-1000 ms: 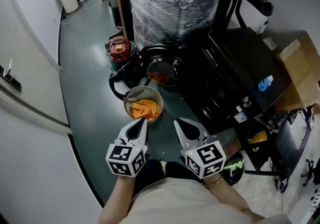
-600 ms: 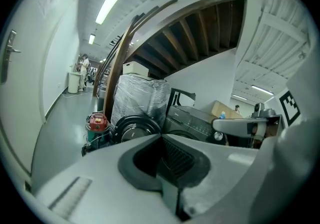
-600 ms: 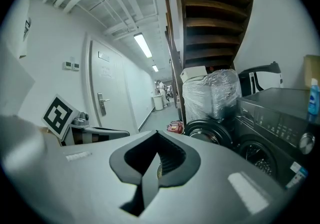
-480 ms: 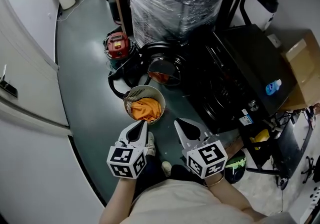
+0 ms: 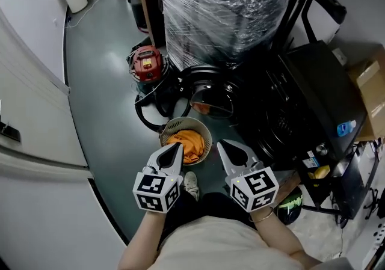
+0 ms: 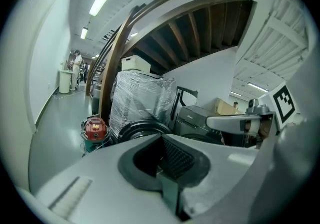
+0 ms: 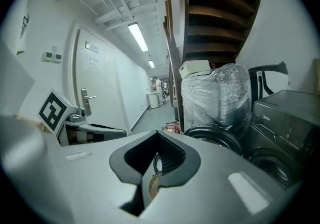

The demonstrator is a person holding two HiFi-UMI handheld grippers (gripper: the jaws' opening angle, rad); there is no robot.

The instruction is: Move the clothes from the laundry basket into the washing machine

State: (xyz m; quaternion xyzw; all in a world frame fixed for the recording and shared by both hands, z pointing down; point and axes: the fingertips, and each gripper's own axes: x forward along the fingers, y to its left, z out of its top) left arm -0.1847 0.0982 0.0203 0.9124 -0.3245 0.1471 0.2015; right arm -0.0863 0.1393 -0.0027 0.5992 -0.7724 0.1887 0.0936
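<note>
Two claws are sitting side by side at the near edge of the head view, and we are holding both clenched with nothing in them: the left claw [image 5: 175, 148] and the right claw [image 5: 224, 146]. Just beyond their tips the round laundry basket [image 5: 207, 136] is standing on the green floor [image 5: 102, 100], with the orange clothes [image 5: 187, 142] lying bunched inside it. Right of the basket and farther off, the black washing machine [image 5: 283, 112] is standing with its round front open toward the basket. A red vacuum [image 5: 147, 63] is standing far left of it, beside a wrapped appliance [image 5: 222, 10]. One shoe [image 5: 191, 184] is showing between the claws.

Looking along the left claw [image 6: 161, 175], we are seeing its jaws pressed together and empty, pointing level toward the red vacuum [image 6: 94, 129] and the wrapped appliance [image 6: 142, 98].

Looking along the right claw [image 7: 152, 180], we are finding its jaws meeting as well, gripping nothing, with the washing machine [image 7: 280, 118] at far right.
</note>
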